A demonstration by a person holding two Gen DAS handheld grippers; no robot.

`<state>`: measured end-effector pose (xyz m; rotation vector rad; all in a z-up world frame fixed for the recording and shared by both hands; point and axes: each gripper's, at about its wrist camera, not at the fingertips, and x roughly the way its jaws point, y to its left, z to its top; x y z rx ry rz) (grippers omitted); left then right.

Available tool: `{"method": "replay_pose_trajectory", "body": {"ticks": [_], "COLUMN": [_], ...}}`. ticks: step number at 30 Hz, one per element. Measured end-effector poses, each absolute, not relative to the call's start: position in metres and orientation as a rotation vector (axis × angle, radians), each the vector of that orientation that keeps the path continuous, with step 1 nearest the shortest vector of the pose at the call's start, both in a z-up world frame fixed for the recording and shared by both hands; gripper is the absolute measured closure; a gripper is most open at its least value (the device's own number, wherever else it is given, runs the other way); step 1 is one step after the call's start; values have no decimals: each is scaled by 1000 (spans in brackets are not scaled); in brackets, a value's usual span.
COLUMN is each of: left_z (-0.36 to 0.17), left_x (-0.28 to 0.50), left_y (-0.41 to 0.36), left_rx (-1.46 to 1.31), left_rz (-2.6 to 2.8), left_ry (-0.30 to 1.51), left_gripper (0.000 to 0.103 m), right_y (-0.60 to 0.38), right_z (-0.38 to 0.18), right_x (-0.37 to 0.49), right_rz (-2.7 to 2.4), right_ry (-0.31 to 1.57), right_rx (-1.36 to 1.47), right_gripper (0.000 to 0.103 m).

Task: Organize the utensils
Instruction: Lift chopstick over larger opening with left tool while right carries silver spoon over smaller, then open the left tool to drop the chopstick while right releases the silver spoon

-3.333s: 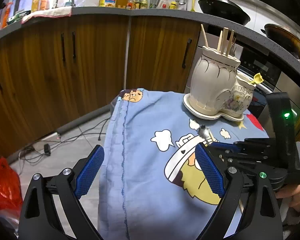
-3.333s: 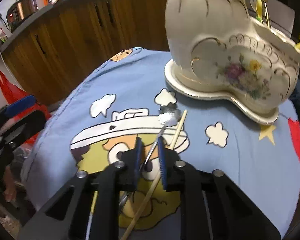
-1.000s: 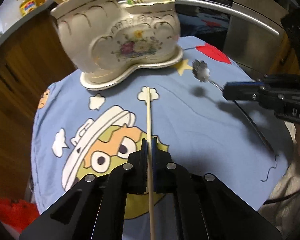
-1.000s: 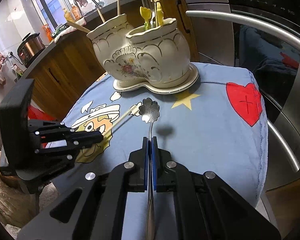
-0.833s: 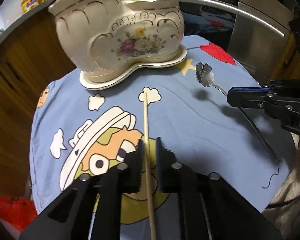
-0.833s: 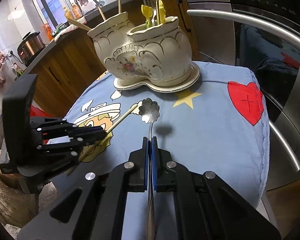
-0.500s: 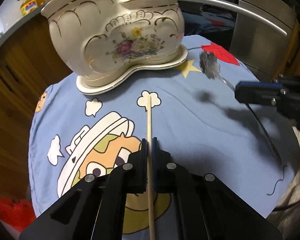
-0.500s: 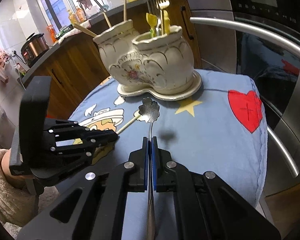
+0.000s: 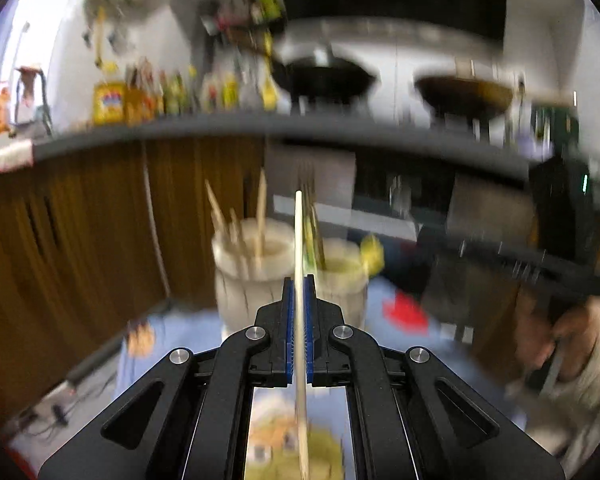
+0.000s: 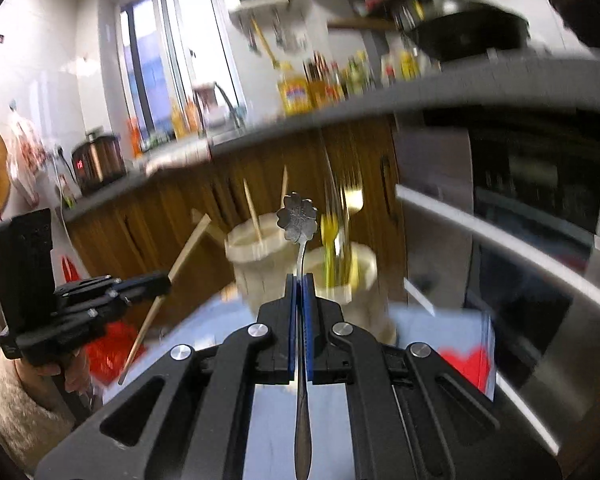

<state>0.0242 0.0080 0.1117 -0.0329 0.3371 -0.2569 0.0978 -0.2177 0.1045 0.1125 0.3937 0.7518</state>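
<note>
L gripper [image 9: 299, 292]: fingers clenched on thin pale wooden chopstick [image 9: 298, 240], raised before cream two-pot ceramic holder [image 9: 256, 276]. R gripper [image 10: 299, 292]: fingers clamp flower-bowled silver metal spoon [image 10: 298, 220], also up near holder; frames blurred.

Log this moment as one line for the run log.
left gripper: shut on chopstick | right gripper: shut on spoon | both clear of the cloth | holder: ahead

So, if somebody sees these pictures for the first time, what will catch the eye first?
Probably the flower-shaped spoon, clamped upright in the right gripper at the picture's centre. Next, the wooden chopstick pinched in the left gripper. Behind both stands the blurred white ceramic holder with utensils sticking out.
</note>
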Motion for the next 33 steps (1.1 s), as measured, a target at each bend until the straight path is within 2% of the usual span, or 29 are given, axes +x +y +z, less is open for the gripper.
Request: {"method": "replay_pose_trajectory", "body": {"ticks": [6,14,23,33], "left_z": [147,158,130,120], "left_x": [69,117,142,141], "left_y": [2,-9,-19,-18], "left_rx": [-156,-186,-52,-41], "left_rz": [-265,-181,-93,-96], "left_ry": [127,15,25,49], "left_gripper": [98,98,98,96], "right_y": [-206,-197,-184,-185], "right_z": [130,133,105,81], "right_x": [133,178,199,200], "right_rz": [742,712,685,734], "right_ry": [271,196,192,279], "right_rx": [175,232,170,149], "right_gripper": [100,100,102,101]}}
